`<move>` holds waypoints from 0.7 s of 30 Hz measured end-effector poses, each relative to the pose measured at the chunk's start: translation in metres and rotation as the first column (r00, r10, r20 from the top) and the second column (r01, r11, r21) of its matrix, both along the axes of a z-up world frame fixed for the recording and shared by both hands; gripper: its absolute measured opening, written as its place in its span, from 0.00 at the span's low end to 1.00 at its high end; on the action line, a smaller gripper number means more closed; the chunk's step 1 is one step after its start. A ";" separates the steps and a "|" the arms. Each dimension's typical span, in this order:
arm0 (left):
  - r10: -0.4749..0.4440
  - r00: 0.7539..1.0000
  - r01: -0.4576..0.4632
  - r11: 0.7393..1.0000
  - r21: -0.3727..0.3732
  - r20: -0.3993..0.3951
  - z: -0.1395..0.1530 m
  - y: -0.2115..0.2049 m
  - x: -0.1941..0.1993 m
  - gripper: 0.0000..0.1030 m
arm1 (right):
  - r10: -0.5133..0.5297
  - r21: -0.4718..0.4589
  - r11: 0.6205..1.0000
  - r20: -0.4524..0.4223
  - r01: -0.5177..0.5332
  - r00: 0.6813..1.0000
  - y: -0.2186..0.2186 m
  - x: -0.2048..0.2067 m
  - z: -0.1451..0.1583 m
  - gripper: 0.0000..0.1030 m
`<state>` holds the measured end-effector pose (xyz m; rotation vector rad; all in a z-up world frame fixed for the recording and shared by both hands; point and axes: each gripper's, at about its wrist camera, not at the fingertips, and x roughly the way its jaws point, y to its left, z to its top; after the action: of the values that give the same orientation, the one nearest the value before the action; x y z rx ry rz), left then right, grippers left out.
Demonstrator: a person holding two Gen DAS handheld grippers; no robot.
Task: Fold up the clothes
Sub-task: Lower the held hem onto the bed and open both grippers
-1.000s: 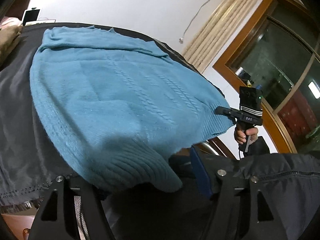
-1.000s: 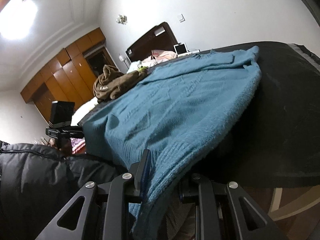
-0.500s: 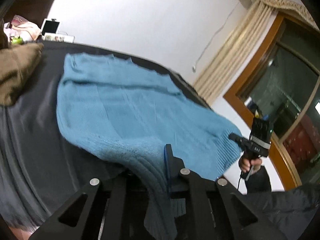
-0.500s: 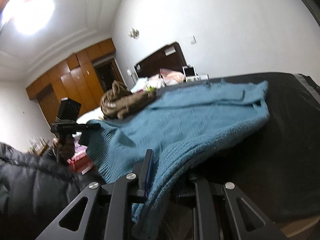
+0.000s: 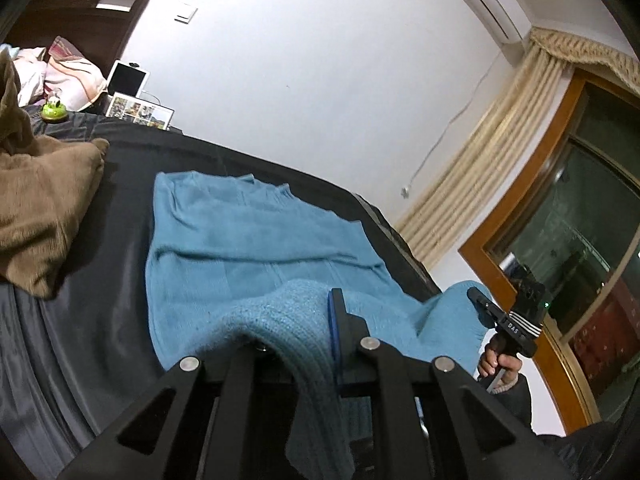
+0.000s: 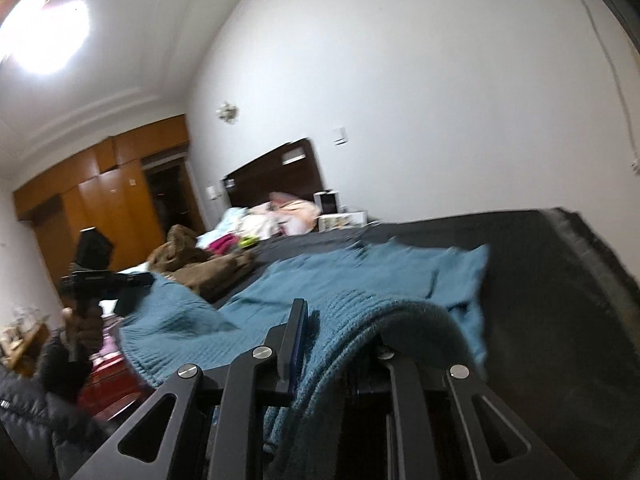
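Observation:
A blue knitted sweater (image 5: 248, 248) lies spread on the dark bed cover (image 5: 100, 300), collar at the far end. My left gripper (image 5: 304, 320) is shut on one corner of the ribbed hem, which drapes over and hides its left finger. My right gripper (image 6: 340, 320) is shut on the other hem corner, and the knit covers its right finger. Both hold the hem raised above the bed while the rest of the sweater (image 6: 360, 276) stays flat. Each gripper shows in the other's view: the right gripper (image 5: 476, 296) and the left gripper (image 6: 140, 280), each with a hand on its grip.
A crumpled brown garment (image 5: 40, 200) lies on the bed left of the sweater. Pillows and bedding (image 6: 280, 216) pile up by the dark headboard, with a white tablet (image 5: 126, 80) beside them. A wood-framed window (image 5: 560, 240) and curtain are at the right, a wardrobe (image 6: 100, 208) at the far left.
My left jaws have shut on the hem corner. Both grippers have risen and tipped up, lifting the hem off the near edge of the bed.

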<state>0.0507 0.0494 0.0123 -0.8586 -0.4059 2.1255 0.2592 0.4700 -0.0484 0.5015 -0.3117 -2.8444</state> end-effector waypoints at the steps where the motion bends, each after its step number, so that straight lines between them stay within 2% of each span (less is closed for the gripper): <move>1: 0.007 1.000 -0.007 1.000 0.000 0.002 0.001 0.001 -0.006 0.12 | -0.022 0.007 1.000 -0.002 0.022 1.000 0.002 -0.006 0.004 0.18; 12: 0.057 0.998 -0.056 0.998 -0.023 0.032 0.010 0.019 -0.089 0.12 | -0.157 -0.023 0.987 0.045 0.158 0.987 0.034 -0.096 0.029 0.18; 21: 0.087 0.991 -0.083 0.996 -0.041 0.105 -0.009 0.035 -0.167 0.12 | -0.224 -0.056 0.971 0.145 0.234 0.964 0.065 -0.168 0.012 0.18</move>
<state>-0.1159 0.0843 0.0033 -0.9954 -0.4672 2.1767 0.0911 0.5348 -0.0367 0.6899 -0.5294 -3.0120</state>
